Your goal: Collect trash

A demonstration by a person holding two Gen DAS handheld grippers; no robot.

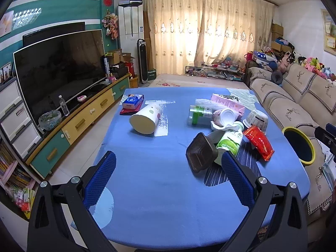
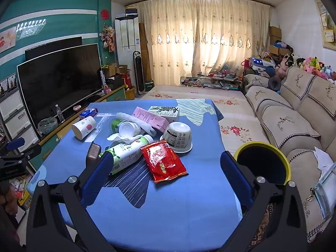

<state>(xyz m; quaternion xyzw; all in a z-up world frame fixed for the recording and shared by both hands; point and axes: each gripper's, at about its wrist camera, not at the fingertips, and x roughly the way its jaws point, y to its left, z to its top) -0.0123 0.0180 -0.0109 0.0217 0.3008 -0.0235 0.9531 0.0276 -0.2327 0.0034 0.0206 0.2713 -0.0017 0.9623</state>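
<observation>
Trash heaped mid-table on the blue cloth (image 2: 189, 199): red snack packet (image 2: 162, 160) nearest, lying flat, touching the green-label bottle (image 2: 126, 154) and just beside the upturned paper bowl (image 2: 178, 135); brown plastic tray (image 1: 201, 154) at the left edge of the heap; yellow-rimmed bin (image 2: 263, 163) off the table's right side. Right gripper (image 2: 166, 180) spread wide, holding nothing; left gripper (image 1: 169, 180) likewise released. Best begun with the packet: pinch along an edge, lift clear of the bottle, carry right to the bin.

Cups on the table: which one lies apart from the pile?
The apple-print cup, on its side left of the pile, alone; the other cups sit in the clutter.
</observation>
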